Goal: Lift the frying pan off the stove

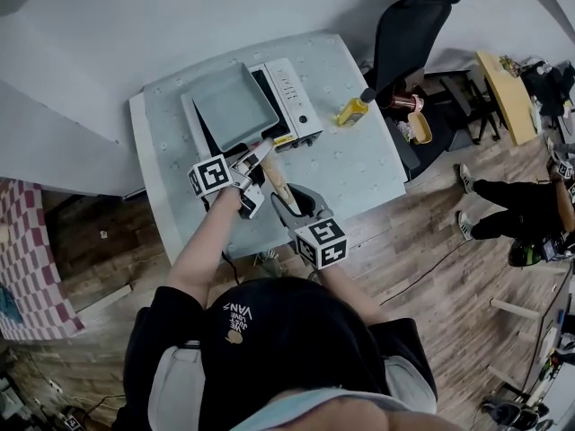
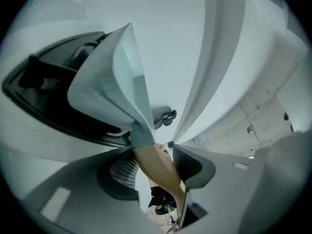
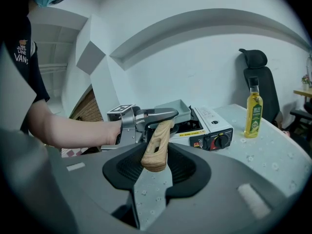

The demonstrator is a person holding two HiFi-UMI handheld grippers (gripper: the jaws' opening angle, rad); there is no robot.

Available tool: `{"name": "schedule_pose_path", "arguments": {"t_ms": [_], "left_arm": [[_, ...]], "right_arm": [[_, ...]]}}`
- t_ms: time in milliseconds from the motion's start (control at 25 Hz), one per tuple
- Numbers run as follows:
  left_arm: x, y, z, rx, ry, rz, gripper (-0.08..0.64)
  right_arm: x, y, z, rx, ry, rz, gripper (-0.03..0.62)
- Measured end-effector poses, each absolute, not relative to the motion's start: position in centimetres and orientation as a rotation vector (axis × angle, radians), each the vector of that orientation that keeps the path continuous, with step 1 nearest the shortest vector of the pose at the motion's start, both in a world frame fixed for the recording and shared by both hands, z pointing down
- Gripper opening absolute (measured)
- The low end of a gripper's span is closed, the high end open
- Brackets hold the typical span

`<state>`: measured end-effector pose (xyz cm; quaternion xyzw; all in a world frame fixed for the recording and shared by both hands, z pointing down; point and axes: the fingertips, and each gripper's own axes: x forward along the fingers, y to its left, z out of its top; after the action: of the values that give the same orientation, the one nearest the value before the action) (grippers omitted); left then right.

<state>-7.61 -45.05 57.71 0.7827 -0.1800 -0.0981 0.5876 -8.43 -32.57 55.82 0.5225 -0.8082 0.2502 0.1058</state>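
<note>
Both tongs on the handle, pan not yet off the stove

The left tongs (image 2: 158,167) are clamped on the wooden handle (image 1: 275,180) near its root. The right tongs (image 3: 156,167) pinch its free end, just behind the left pair. Two holds spaced along it probably share the weight and stop the frying pan (image 1: 234,106) rolling. The pan looks to rest on the portable gas stove (image 1: 292,97) on the desk (image 1: 359,164), just beyond the left tongs. Its long axis runs through both tongs, body pointing away, handle end back toward the person.
</note>
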Motion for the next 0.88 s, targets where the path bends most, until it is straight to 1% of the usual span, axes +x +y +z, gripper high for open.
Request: {"name": "schedule_pose_path", "arguments": {"t_ms": [320,880], "left_arm": [[-7.9,-42.6,56.6,1.874,-0.492,-0.217,0.207],[-5.4,-34.6,55.6,1.868,-0.587,-0.264,0.207]], "right_arm": [[-8.2,-30.0,55.6,1.472,-2.425,0.734,0.140],[-4.4,-22.1,54.5,1.351,-2.508,0.691,0.140]]}}
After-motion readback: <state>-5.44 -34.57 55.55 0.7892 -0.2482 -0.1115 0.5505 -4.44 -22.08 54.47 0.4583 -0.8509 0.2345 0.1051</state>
